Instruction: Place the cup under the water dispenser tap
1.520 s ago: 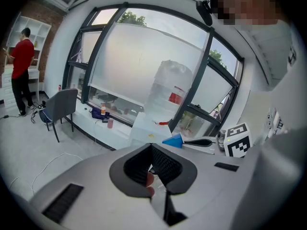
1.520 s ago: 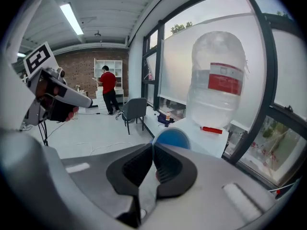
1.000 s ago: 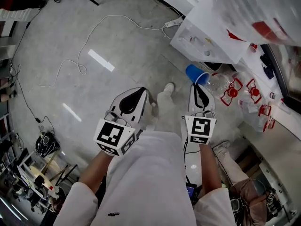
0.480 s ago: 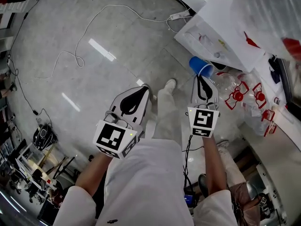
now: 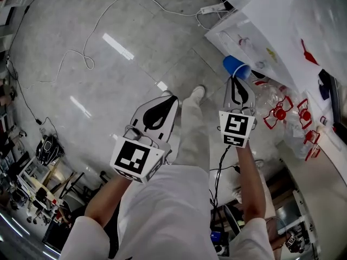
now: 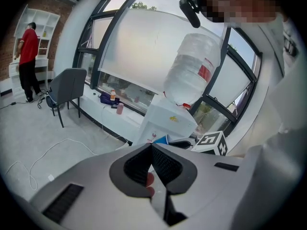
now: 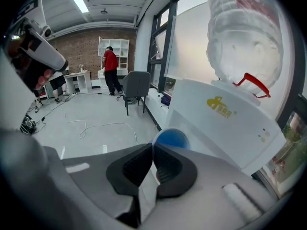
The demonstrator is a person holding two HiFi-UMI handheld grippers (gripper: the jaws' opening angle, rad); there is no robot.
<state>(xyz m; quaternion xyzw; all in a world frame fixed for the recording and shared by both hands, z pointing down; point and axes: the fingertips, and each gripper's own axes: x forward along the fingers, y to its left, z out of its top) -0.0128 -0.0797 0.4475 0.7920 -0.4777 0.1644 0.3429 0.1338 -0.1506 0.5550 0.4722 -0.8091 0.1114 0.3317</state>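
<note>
Left tongs [image 5: 166,104]: closed on nothing, idle at 7 o'clock from the cup.
Right tongs [image 5: 237,80]: pinched shut on the rim of the blue cup [image 5: 236,67].
Cup's place: 1 o'clock in my head view, held in the air just beside the water dispenser [image 5: 259,34].
Done: I have the cup gripped and near the machine.
Left: setting it under the tap, which I cannot make out, then letting go.
</note>
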